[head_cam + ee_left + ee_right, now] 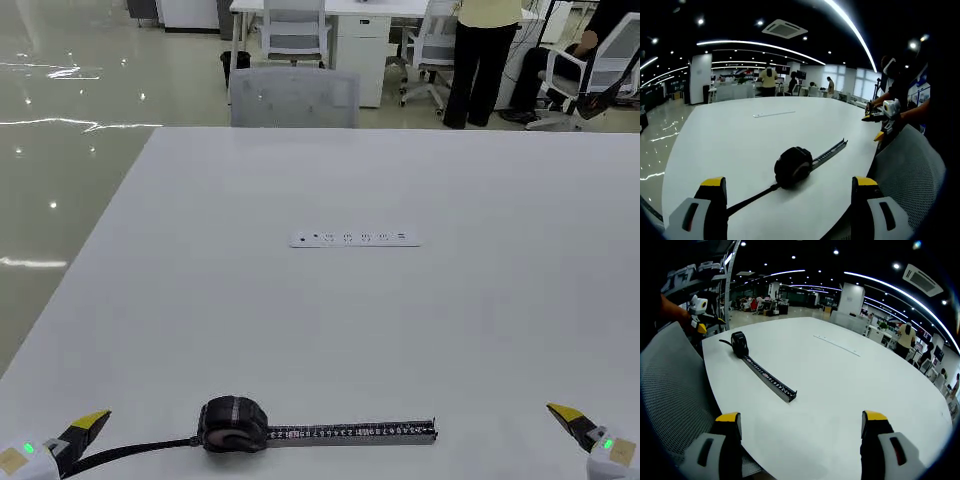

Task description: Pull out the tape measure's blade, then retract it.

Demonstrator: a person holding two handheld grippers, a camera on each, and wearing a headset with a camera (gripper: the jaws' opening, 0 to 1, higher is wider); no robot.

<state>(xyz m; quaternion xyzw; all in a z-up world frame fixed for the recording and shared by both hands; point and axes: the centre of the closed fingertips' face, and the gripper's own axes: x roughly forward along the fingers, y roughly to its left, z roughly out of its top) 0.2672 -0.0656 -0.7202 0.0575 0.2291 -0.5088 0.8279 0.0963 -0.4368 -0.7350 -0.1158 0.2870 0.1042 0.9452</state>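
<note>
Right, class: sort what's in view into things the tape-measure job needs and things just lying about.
Job: tape measure, its pulled-out blade, left gripper, right gripper, both open.
Lying about: power strip, grey chair.

- This is a big open office.
- A long white table [400,330] has a power strip [354,239] on it.
- Office chairs [293,98] stand by white desks [345,7].
- People [483,50] stand and sit at the desks far back.
- The floor [70,150] is wide and shiny.
- Long lights [755,44] and an air vent [784,28] are on the dark ceiling.
- A tall shelf [726,275] with boxes [682,274] stands at one side.
</note>
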